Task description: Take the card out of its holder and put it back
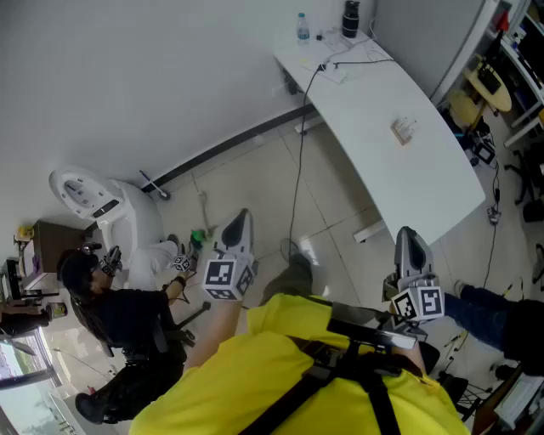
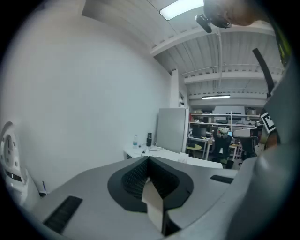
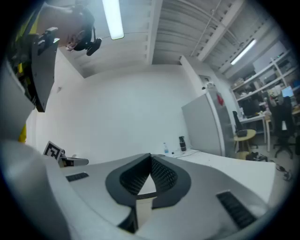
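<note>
— Place?
— Office room with a tiled floor (image 1: 255, 183) and a plain white wall; at upper right, a long white table (image 1: 442, 183).
— And the card holder (image 1: 403, 129)?
— On the table top, about the middle, alone on the bare surface. Too small to tell the card apart from the holder.
— Around it?
— At the far end of the table, a clear bottle (image 1: 303, 25) and a dark cup (image 1: 350, 19), near each other. From there, a black cable (image 1: 298, 170) going over the table edge and down to the floor.
— Left gripper (image 1: 240, 219)?
— Low over the floor, just beside the yellow jacket (image 1: 280, 365), well apart from the table. Jaws pressed together, with nothing between them.
— Right gripper (image 1: 408, 236)?
— Also low and close to the body, below the near end of the table, not touching it. Jaws closed too, holding nothing.
— Anything further out?
— At lower left, a seated person (image 1: 119, 314) in dark clothes, next to a white machine (image 1: 93, 200).
</note>
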### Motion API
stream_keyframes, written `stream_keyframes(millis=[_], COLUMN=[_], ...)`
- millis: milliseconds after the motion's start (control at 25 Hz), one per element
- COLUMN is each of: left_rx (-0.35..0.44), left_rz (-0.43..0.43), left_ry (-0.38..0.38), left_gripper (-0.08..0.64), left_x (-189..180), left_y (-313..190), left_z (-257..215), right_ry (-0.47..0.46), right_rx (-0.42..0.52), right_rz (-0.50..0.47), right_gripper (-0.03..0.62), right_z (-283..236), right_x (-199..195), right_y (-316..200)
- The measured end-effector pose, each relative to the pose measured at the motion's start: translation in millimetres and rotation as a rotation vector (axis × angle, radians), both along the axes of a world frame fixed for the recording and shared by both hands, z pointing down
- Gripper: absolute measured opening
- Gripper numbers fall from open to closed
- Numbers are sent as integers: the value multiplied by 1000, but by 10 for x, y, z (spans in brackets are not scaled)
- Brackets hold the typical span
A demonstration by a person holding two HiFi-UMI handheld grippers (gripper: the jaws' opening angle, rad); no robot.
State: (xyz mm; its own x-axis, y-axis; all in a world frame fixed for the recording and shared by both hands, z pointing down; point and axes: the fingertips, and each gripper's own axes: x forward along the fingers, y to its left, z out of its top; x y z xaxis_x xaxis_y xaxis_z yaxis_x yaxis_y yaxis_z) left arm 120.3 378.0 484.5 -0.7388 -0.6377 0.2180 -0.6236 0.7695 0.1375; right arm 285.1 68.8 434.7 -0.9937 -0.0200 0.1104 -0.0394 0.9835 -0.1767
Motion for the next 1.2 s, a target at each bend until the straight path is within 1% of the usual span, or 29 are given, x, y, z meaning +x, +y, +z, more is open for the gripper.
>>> stream_keyframes(millis=[160,280,360,440,600,720,840,960,1000,1080,1200], left_rx=[47,69,67,60,60,57,46,52,54,48,15], left_rz=[-45,-40,-31,-30,-28,19,122,215,247,323,443], left_ry=[5,-6,-9,3,44,62,53,46,43,26,3], left_gripper=[5,5,5,5,5,5,5,5,5,5,5], left_x=[-726,-1219,-1471,-1679,-2055,-2345,-2655,-3029,-3138,-3325,-3570], left_y=[307,440,486,499,346,49,-407,-993,-1219,-1698,-2355], left_z=[-120,-264,-301,-250,-63,9,34,-45,-110,-223,-189], right_ry=[9,0,6,23,71,89,93,100,102,100,100], right_rx=[29,6,16,24,12,-12,-23,-55,-63,-64,-69], right_rz=[-108,-135,-138,-134,-90,-8,102,209,247,329,443], right_gripper=[6,6,6,6,6,6,6,13,35,35,35], right_z=[-50,-124,-139,-100,83,192,277,356,366,379,503], right_x=[-1157,-1922,-2275,-2513,-2788,-2935,-3061,-3192,-3206,-3213,-3170], right_y=[401,586,653,659,438,132,-243,-701,-872,-1247,-1768])
